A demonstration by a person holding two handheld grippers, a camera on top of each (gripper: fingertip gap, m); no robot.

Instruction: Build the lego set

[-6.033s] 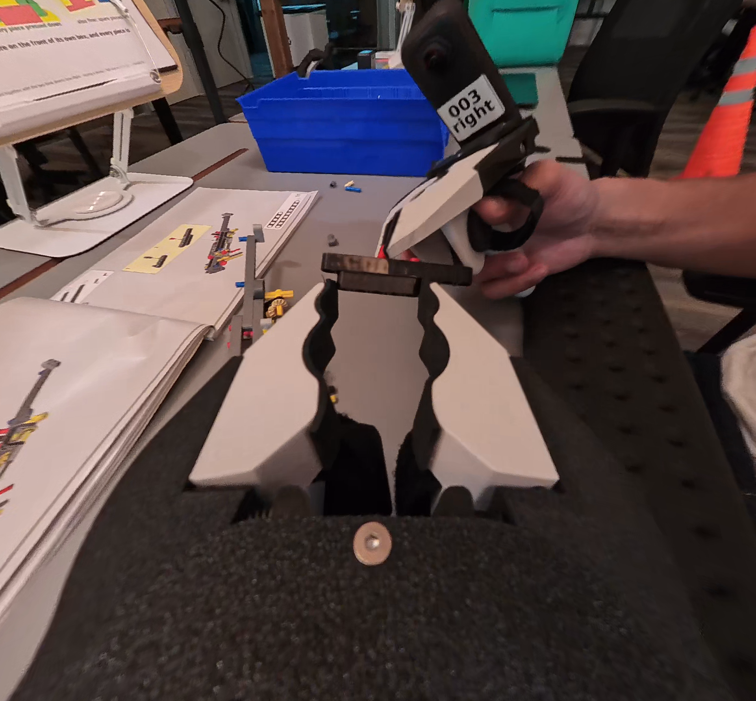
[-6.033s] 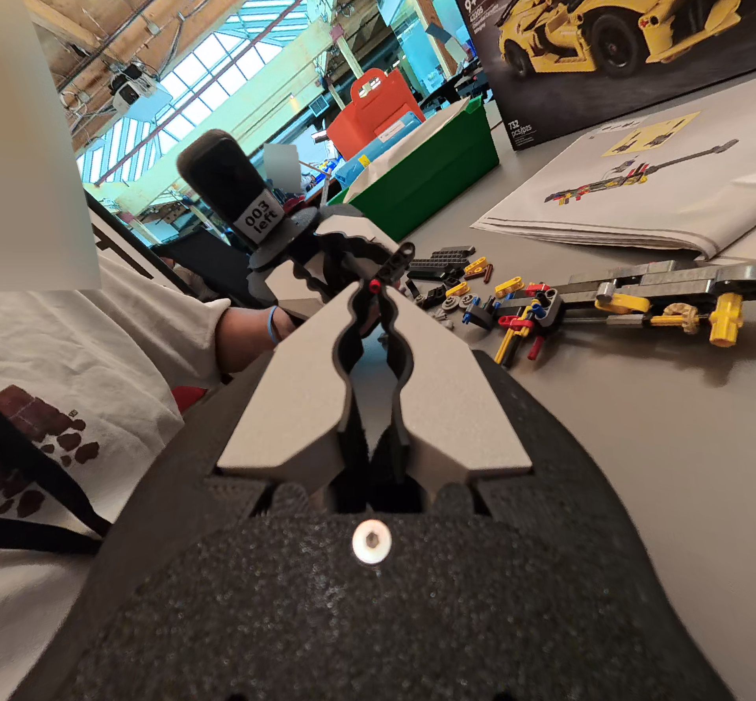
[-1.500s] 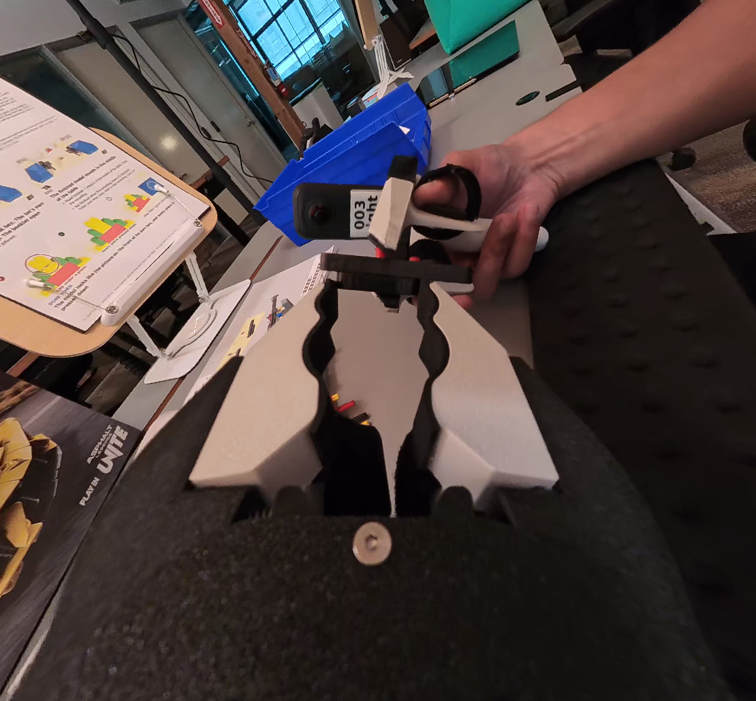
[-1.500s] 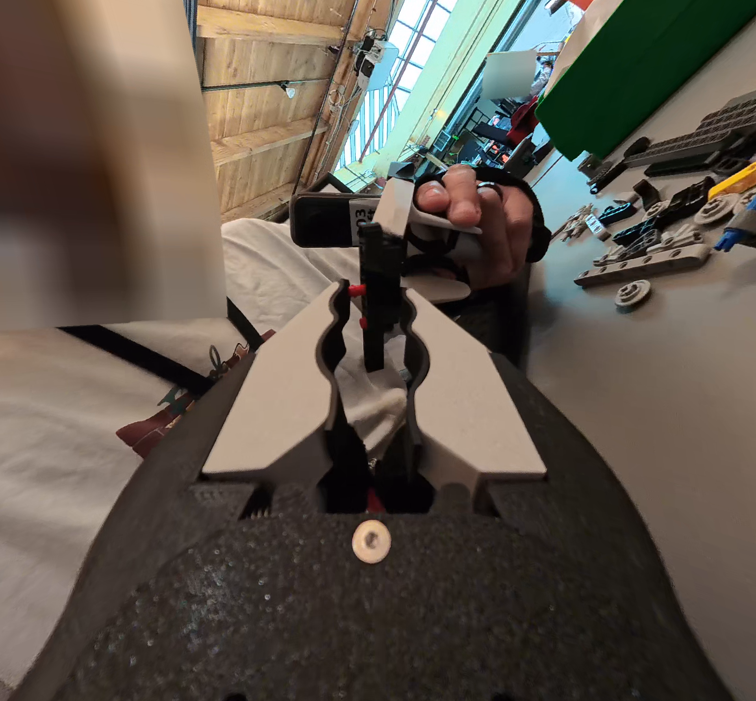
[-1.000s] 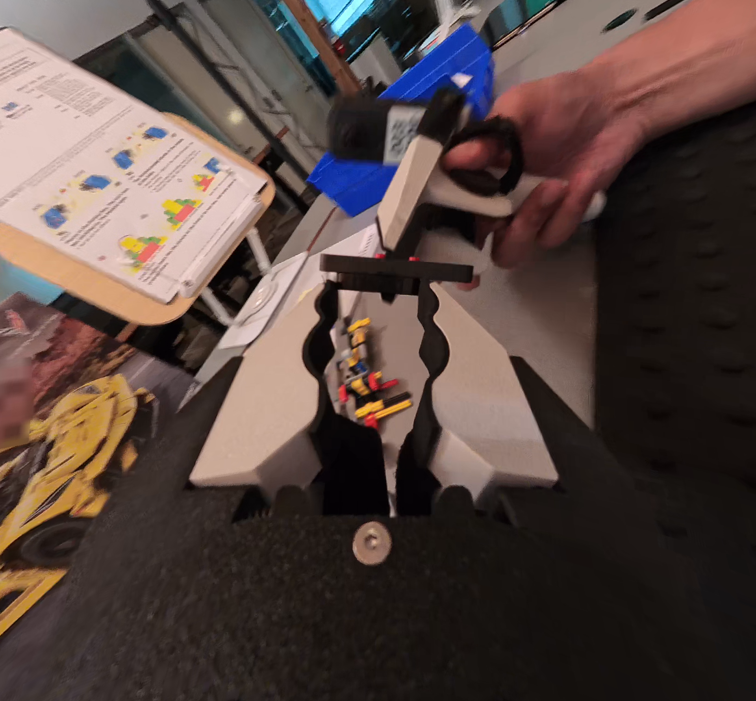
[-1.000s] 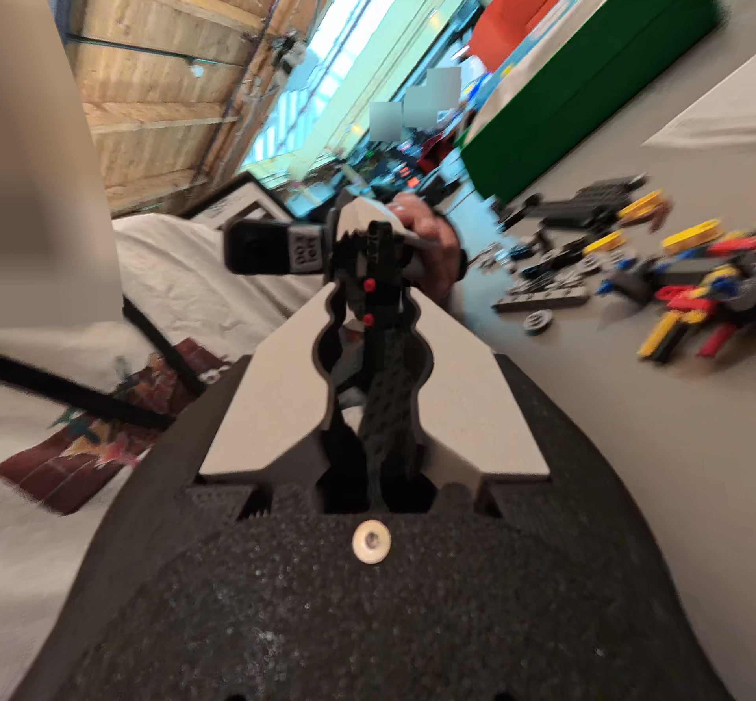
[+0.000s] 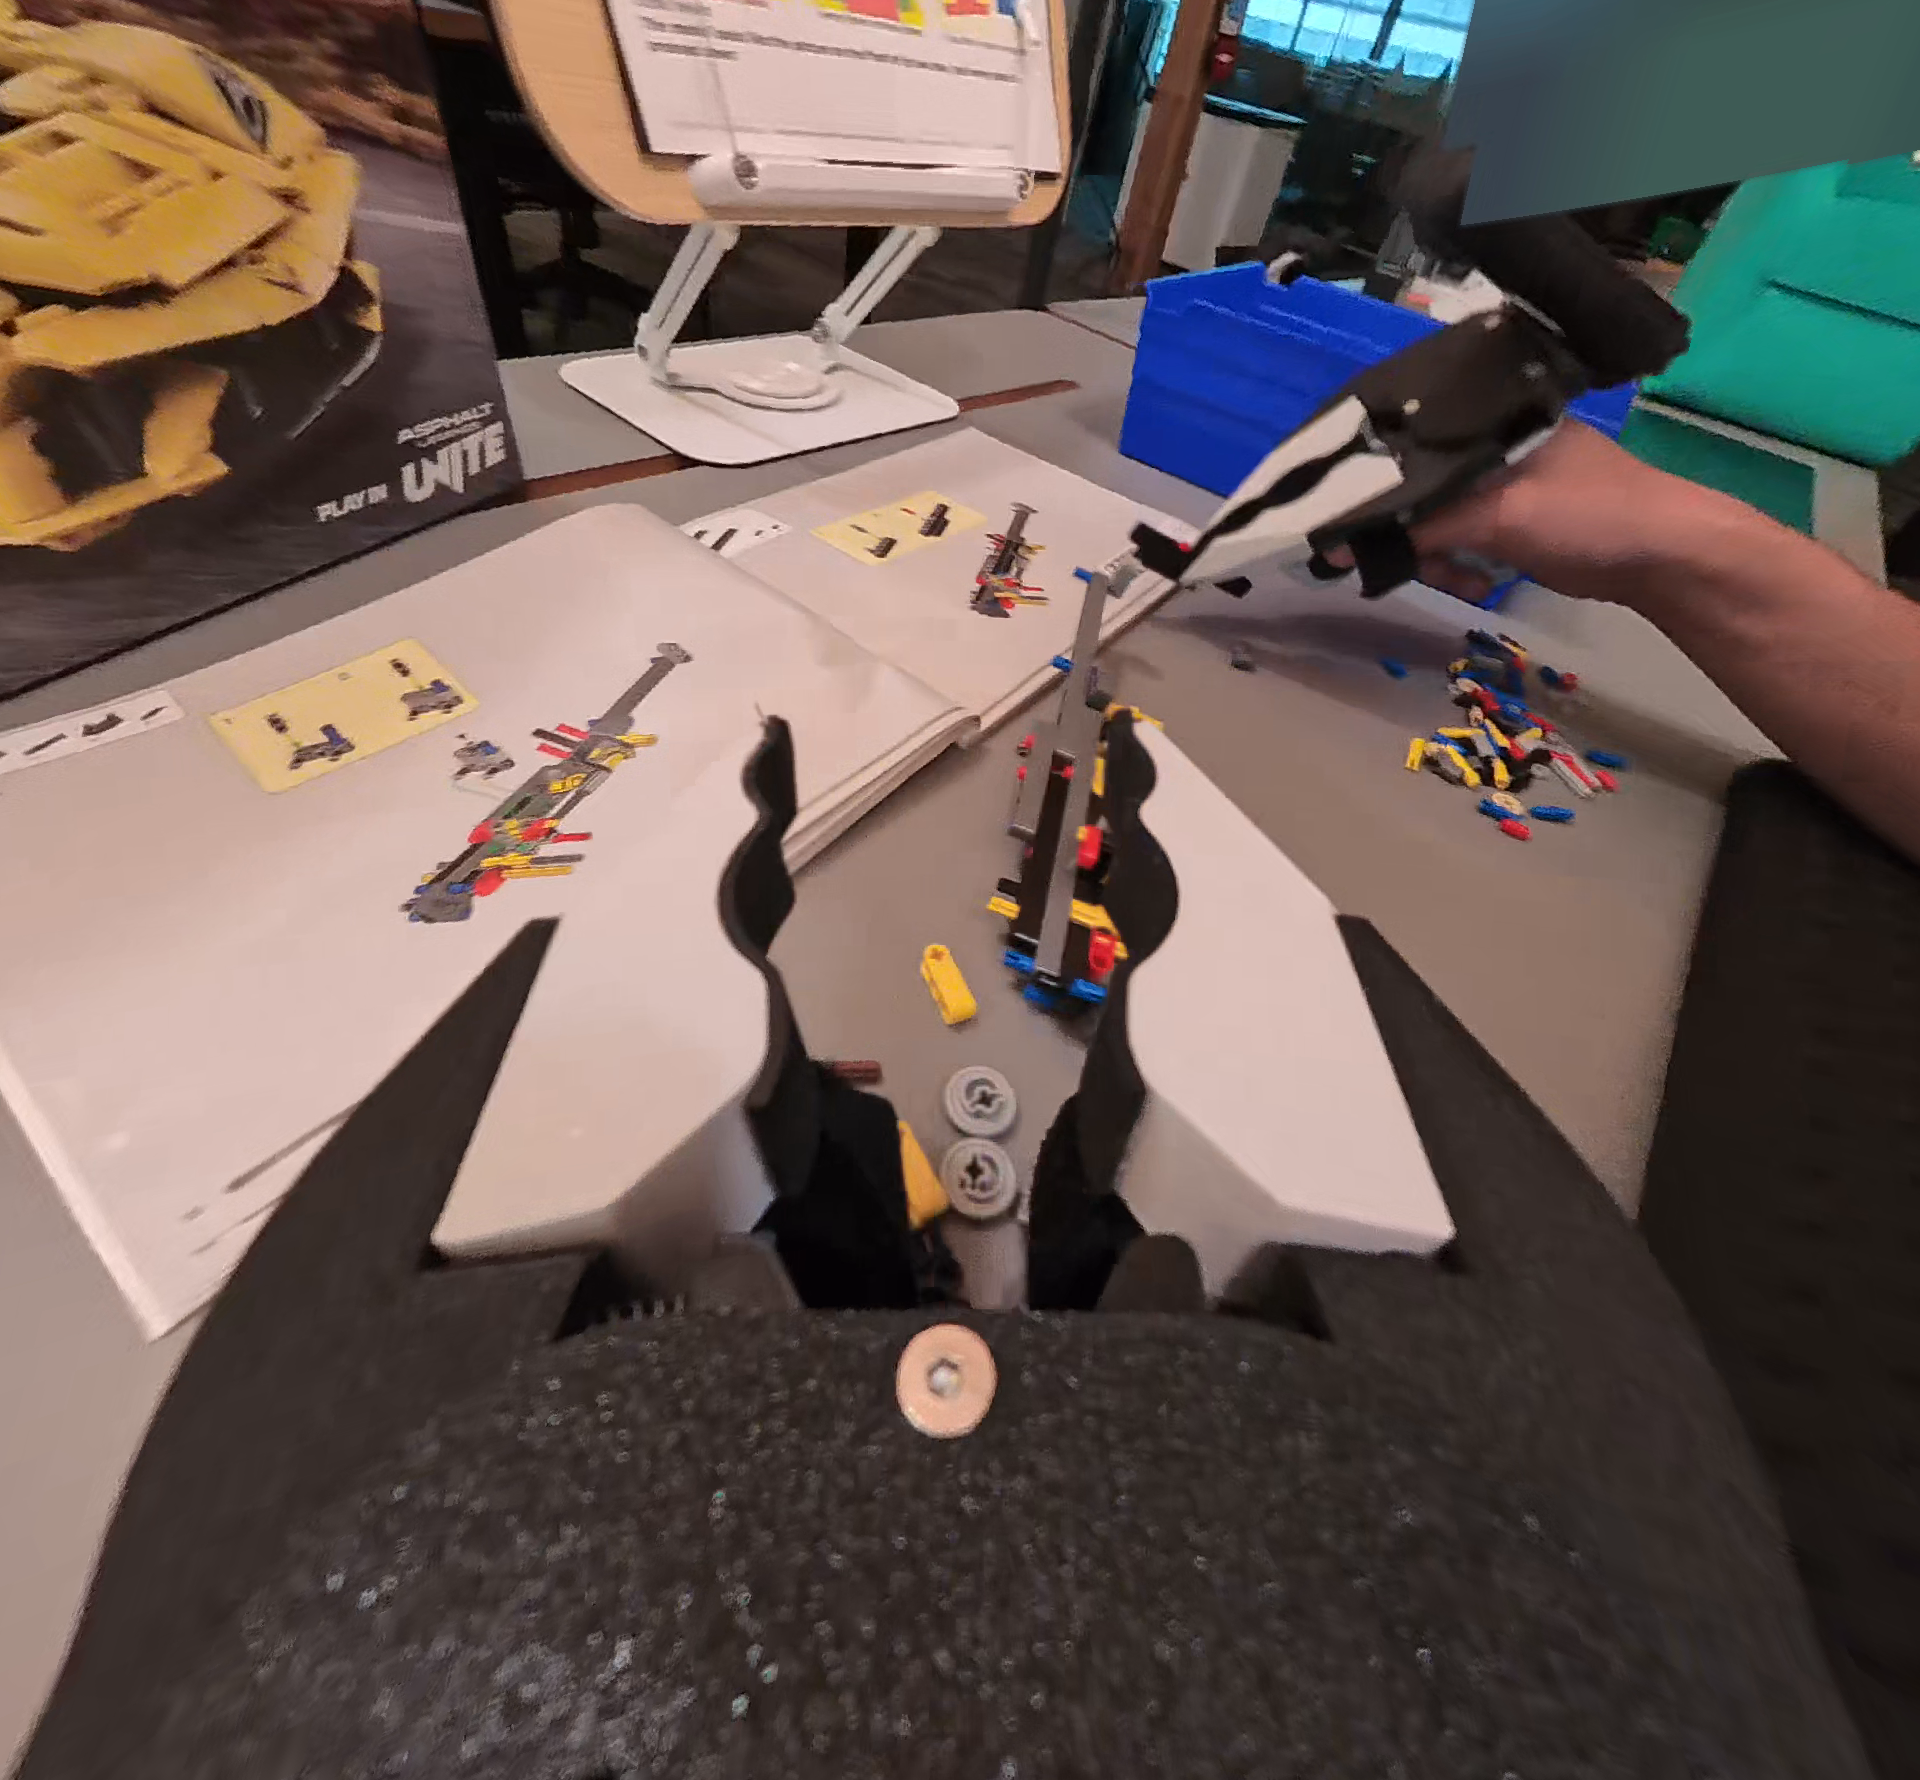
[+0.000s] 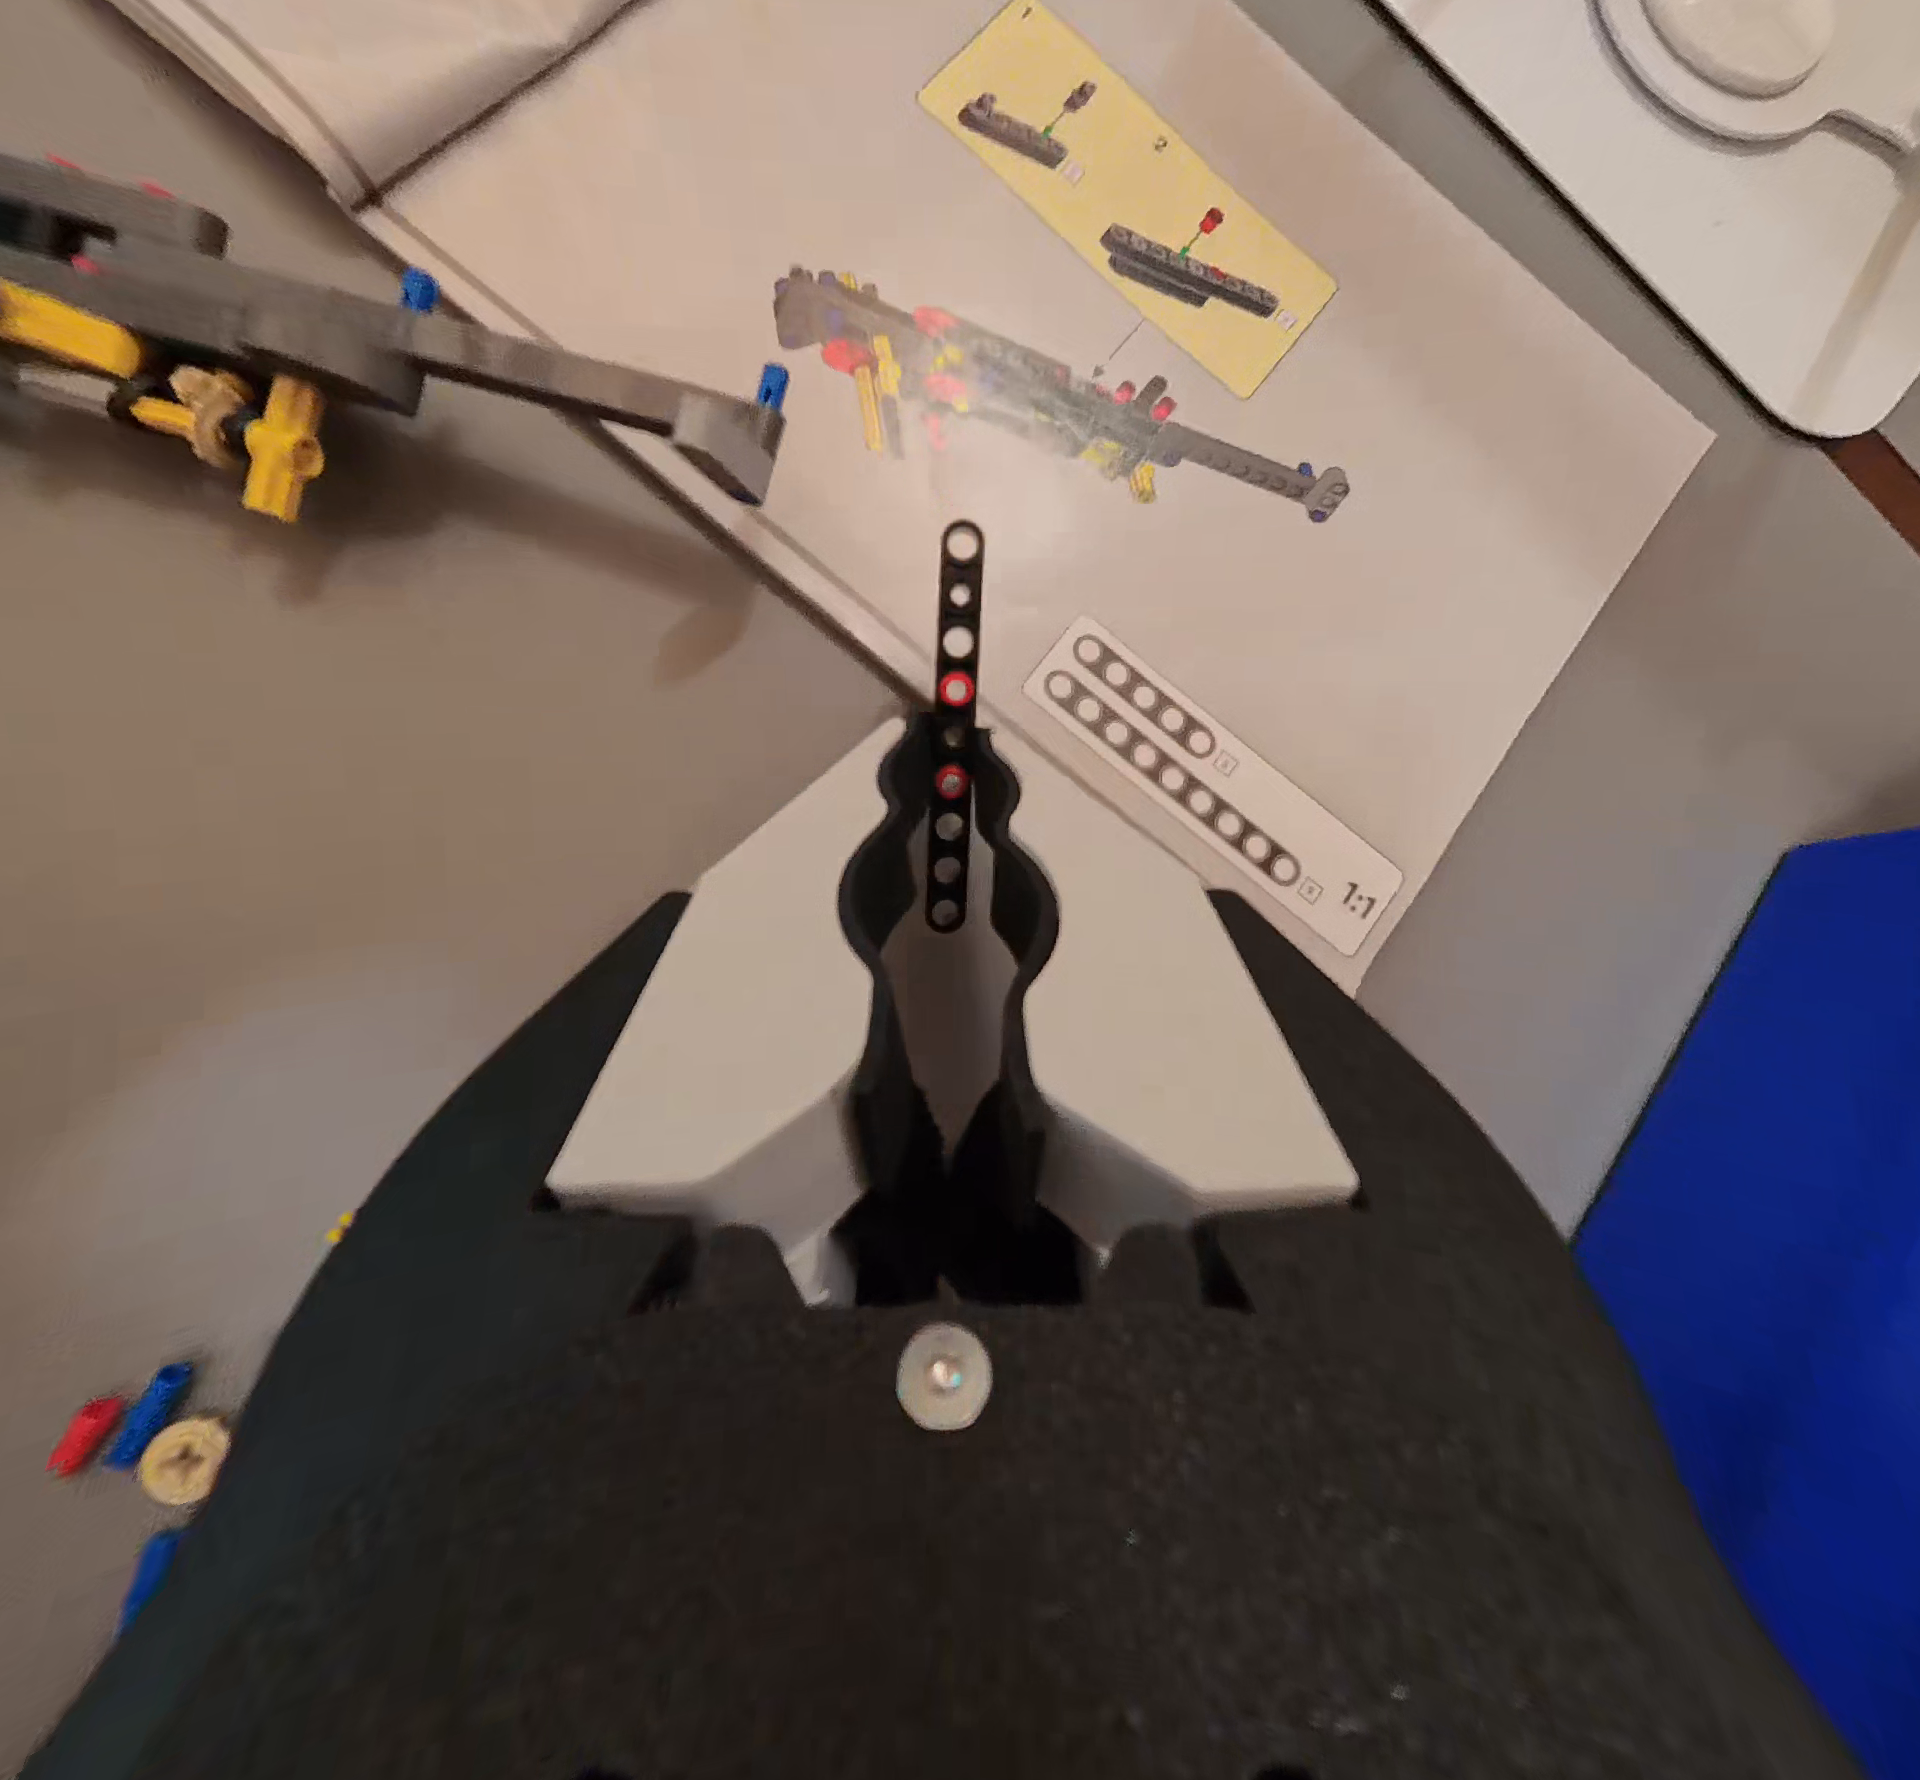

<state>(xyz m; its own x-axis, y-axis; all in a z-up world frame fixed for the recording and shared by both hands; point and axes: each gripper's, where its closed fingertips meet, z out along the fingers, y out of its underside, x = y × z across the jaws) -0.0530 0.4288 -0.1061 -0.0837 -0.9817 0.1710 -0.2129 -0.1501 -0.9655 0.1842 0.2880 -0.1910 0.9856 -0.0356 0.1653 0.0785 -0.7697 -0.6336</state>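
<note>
**Build status: early, partial.** One long grey assembly (image 7: 1062,800) lies on the desk (image 7: 1351,899), carrying yellow, red, blue and black parts; in the right wrist view its far end reaches toward the open instruction booklet (image 8: 1195,504). It appears to match the drawn sub-assembly on the page, so by my judgement only a first chassis section exists and most of the set is unbuilt. The step in hand looks to be adding the black beam to that assembly.

**Tools: 2.**
- Right tool (image 8: 951,743): fingers closed and clamped on the black beam (image 8: 956,650), held in the air over the booklet page, apart from the assembly.
- Left tool (image 7: 940,754): fingers spread wide, holding nothing, hovering above the desk with the assembly just beyond its right finger.

**Black beam: 1.** Holed along its length, with two red pins seated in it; the other holes are empty.

**Loose stock on the desk.**
- Grey round pieces (image 7: 980,1138): 2, touching, between the left tool's fingers.
- Yellow connector (image 7: 947,982): 1, beside the assembly.
- Mixed small-parts pile (image 7: 1507,743): 1 pile, the pieces too many and too small to count.

**Reference and storage.**
- Set box (image 7: 208,203): 1.
- Document stand (image 7: 821,68): 1.
- Blue bin (image 7: 1268,380): 1.
</note>
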